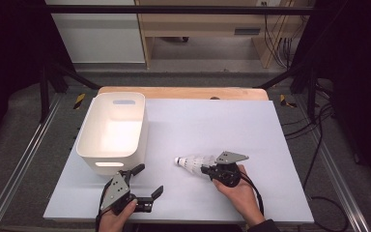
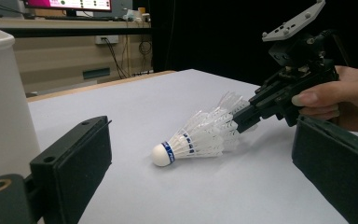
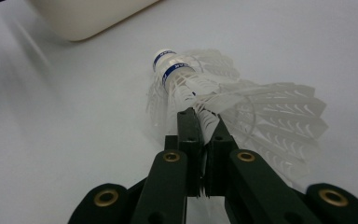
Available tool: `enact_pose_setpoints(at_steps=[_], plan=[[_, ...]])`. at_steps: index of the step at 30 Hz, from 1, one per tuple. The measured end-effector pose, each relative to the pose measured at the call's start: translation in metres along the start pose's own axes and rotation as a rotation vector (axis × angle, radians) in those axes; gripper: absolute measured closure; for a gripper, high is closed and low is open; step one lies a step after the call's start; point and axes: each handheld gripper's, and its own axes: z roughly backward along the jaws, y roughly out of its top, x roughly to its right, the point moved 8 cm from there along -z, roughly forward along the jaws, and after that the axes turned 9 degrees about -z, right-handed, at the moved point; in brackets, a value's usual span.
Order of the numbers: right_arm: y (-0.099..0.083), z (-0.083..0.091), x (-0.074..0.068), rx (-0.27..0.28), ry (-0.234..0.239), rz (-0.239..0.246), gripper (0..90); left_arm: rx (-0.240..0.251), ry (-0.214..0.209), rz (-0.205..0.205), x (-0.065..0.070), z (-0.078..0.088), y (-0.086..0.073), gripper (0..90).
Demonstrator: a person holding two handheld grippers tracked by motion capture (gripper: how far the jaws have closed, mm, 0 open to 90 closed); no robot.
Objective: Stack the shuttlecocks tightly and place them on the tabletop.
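A white feather shuttlecock with a blue band round its cork lies on the pale table sheet, cork pointing left. Its feathers look layered, as if a second skirt were nested in it. My right gripper is shut on the feather skirt from the right. The right gripper view shows the jaws pinching feathers behind the cork. My left gripper rests near the front edge, open and holding nothing. Its view looks between wide jaws at the shuttlecock and the right gripper.
A white plastic bin with handle slots stands at the left of the table, just beyond the left gripper; its wall rises close by. A wooden table edge shows at the back. A black frame and cables surround the table.
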Motion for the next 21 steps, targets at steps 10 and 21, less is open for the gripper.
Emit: enact_pose_setpoints(at_steps=[10,21], plan=[[-0.007,-0.001,0.0,-0.053,-0.021,0.023,83.6,-0.005,-0.005,0.0,0.001,-0.001,-0.001,4.6],[-0.013,0.005,-0.001,-0.074,-0.031,0.022,68.8,-0.002,-0.001,0.001,0.0,-0.001,0.0,4.6]])
